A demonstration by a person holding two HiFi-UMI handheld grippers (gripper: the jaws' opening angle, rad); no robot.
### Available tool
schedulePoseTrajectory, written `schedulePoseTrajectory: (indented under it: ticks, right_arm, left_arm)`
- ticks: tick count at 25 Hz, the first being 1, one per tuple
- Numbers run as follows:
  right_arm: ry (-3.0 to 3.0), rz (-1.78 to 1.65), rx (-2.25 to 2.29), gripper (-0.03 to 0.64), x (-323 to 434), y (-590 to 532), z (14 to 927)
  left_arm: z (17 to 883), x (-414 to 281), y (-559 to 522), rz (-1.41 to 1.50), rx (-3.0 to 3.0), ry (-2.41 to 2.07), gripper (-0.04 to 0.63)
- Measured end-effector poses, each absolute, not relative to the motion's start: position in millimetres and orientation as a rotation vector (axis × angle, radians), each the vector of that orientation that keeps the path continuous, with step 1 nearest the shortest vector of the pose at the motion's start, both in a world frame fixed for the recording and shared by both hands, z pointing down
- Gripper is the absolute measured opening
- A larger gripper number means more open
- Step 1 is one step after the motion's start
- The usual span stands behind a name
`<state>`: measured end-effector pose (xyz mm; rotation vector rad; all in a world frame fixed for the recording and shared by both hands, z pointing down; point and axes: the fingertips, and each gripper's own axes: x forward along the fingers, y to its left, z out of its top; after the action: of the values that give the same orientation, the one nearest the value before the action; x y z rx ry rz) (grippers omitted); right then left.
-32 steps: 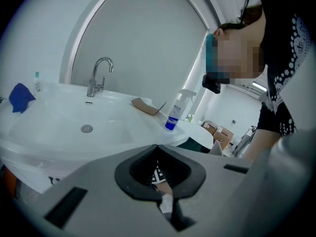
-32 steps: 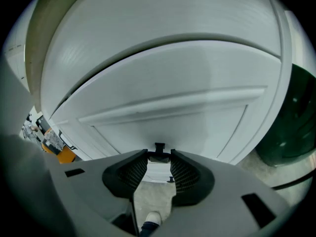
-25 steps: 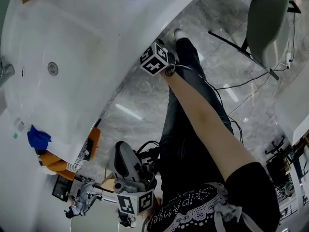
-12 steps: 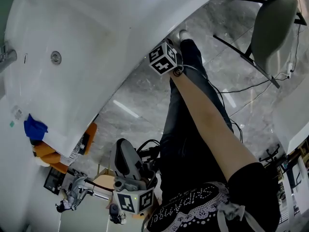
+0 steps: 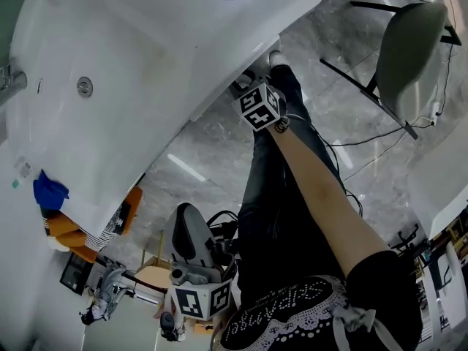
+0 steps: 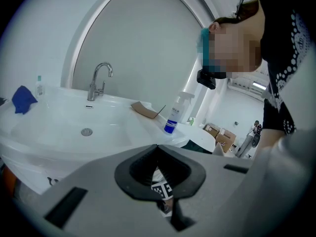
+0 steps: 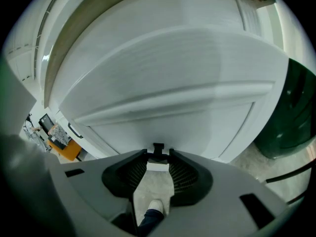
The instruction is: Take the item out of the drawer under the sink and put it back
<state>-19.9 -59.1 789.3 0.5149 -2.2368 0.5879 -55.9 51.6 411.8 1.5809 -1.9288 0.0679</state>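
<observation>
1. A grey marble floor point(image 5: 219, 152) lies under a white sink point(image 5: 146, 50), which fills the upper left of the head view.
2. A blue cloth point(image 5: 50, 192) lies on the sink's left rim. The faucet point(image 6: 100, 78) stands behind the bowl, and a spray bottle point(image 6: 174, 116) stands on the rim at the sink's right end.
3. The left gripper point(image 6: 157, 146) is held low, well clear of the sink, with its tips together and nothing between them.
4. The right gripper point(image 7: 158, 157) is just below the sink's front edge, facing the white drawer point(image 7: 163, 107) under the sink. Its jaws stand narrow, pinching the small dark drawer handle point(image 7: 158, 148).
5. The item itself cannot be seen.
6. A grey chair point(image 5: 409, 42) stands far right of the sink.
</observation>
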Motion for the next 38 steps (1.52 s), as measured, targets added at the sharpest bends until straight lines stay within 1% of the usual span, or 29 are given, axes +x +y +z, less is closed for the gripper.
schedulePoseTrajectory:
  ticks: [13, 38]
  right_arm:
    - [-2.213, 0.607, 0.487, 0.141, 7, -35, 790]
    - [-2.208, 0.617, 0.507, 0.140, 24, -23, 789]
  left_arm:
    - [409, -45, 42, 0.061, 1.604, -1.906, 0.005]
    - [407, -37, 31, 0.047, 1.635, -1.868, 0.005]
